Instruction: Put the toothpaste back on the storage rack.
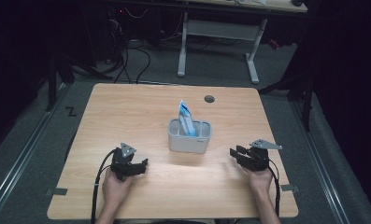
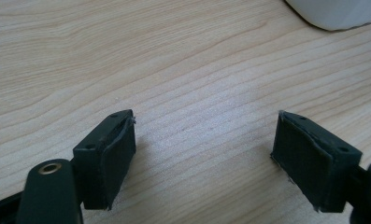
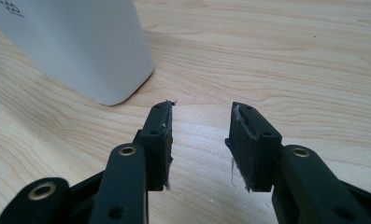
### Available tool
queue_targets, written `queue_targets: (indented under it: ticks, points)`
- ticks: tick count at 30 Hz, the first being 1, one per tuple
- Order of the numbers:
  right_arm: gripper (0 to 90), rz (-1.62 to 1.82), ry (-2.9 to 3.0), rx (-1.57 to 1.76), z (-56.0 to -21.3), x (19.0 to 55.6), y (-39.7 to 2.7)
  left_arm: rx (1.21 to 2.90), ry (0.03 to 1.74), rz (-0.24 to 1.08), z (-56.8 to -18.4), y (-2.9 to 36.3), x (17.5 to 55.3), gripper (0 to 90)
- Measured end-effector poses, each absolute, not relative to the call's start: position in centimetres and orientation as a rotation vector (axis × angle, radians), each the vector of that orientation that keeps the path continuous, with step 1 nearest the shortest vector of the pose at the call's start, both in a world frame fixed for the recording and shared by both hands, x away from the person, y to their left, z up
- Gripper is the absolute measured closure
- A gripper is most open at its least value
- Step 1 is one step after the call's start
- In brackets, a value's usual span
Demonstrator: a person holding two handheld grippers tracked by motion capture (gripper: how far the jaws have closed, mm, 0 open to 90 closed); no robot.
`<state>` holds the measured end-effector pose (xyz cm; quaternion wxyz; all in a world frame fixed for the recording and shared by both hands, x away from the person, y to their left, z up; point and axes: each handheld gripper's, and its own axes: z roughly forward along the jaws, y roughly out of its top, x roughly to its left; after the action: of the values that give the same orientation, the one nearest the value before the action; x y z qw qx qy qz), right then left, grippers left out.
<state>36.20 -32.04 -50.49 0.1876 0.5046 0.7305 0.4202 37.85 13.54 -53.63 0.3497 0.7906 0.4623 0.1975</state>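
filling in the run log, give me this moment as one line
left gripper: open, empty, low over table | right gripper: open, empty, beside bin | grey bin: mid-table, blue-white packet upright inside

High view looks down on table [image 1: 127,107]; gripper views close, low; all share container [image 1: 189,136].

Dim room, grey floor [image 1: 43,121], second desk [image 1: 220,28]

Container [image 1: 189,136]: on the table [image 1: 127,107], near its middle
Packet [image 1: 186,116]: upright in the container, rising above its rim
Left tongs [image 1: 143,164]: on the table, left of and before the container; apart from it
Right tongs [image 1: 235,152]: right of the container; near it, not touching
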Motion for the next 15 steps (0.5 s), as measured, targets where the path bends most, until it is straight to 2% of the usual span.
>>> queue_targets:
  ticks: [15]
  points:
    - [57.2,1.132,2.085,1.452,-51.8,37.2,-31.5,2.048,1.197,0.511,-53.6,13.5,37.9,21.5]
